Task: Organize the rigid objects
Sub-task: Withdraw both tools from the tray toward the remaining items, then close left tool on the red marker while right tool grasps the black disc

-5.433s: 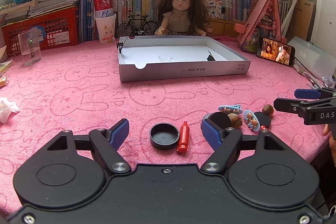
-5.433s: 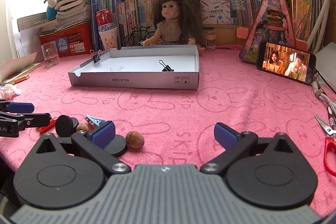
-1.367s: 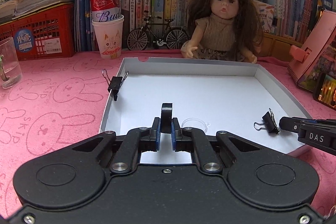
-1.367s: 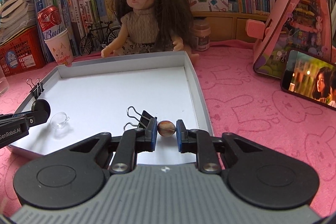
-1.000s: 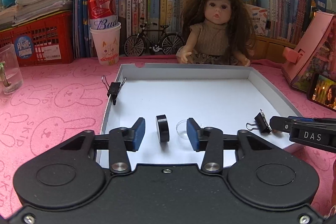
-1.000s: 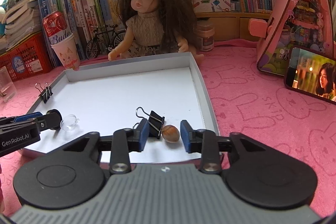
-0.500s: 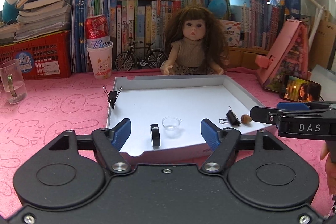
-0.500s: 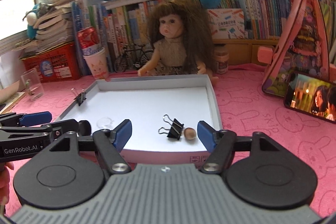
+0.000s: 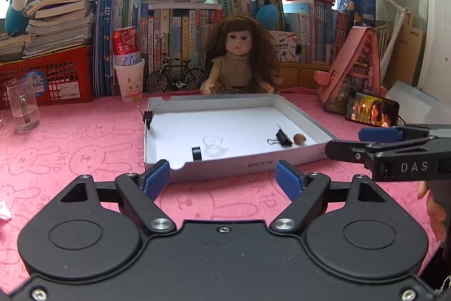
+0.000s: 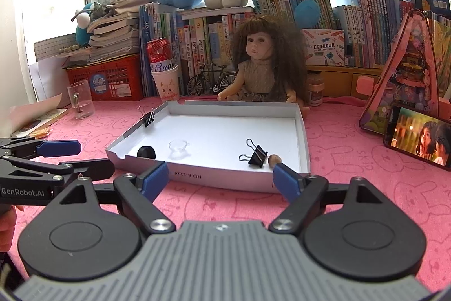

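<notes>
Bare pink cloth [image 9: 84,160] lies before the white tray's [image 9: 253,164] near wall at 12 o'clock; left gripper [image 9: 222,179] and right gripper [image 10: 221,178] jaws are opening wide, empty.

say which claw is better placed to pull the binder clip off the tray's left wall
Left, probably: the left claw and the right claw are both empty, jaws opening, but the left faces the tray's left half, nearer the binder clip; the right would have to cross it.
</notes>
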Tool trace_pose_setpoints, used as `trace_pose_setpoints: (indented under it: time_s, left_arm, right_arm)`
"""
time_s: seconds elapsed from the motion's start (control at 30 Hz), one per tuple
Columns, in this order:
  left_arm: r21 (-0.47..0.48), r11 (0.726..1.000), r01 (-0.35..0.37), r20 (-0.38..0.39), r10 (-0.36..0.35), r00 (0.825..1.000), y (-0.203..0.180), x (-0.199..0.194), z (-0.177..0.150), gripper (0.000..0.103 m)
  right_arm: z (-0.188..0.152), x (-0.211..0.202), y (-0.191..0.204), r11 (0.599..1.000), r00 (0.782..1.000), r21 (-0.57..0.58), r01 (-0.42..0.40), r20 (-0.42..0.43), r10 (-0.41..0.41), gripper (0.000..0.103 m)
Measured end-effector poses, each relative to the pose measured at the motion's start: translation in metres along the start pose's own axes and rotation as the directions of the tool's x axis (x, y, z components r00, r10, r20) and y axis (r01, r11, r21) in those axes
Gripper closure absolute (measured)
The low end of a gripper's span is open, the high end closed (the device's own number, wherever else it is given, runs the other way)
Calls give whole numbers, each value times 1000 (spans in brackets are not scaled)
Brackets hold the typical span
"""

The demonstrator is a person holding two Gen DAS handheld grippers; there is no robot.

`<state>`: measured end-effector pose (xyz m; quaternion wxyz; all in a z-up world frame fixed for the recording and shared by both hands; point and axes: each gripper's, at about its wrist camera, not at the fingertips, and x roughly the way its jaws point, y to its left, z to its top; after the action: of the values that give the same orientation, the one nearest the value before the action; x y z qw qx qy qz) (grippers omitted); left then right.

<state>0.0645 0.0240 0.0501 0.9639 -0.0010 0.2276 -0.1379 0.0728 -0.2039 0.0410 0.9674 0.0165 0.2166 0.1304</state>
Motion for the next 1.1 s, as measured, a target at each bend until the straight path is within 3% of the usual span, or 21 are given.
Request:
trace_pose_setpoints:
  time_s: [0.23, 0.53, 0.87, 1.0, 1.1]
  left_arm:
    - [18, 1000, 19, -3, -19, 1000, -3, -22, -20, 21]
    - [30, 999, 42, -24, -41, 999, -5, -43, -44, 23]
    - [38, 995, 93, -67, -91, 994, -12, -57, -65, 40]
    - [85, 993, 77, -80, -70, 994, -17, -60, -73, 55]
    - [104, 993, 65, -88, -56, 995, -18, -60, -79, 60]
  right_arm:
    - [-12, -18, -5, 1000, 1000, 22, -9, 11, 8, 13]
    - [-43, -40, -2, 999, 1000, -33, 9, -7, -9, 11]
    - [-66, -46, 9, 997, 999, -76, -22, -51, 18, 11]
    - [-72, -47, 15, 986, 997, -160, 37, -62, -47, 16]
    - [-74, -50, 14, 986, 996, -168, 23, -82, -37, 20]
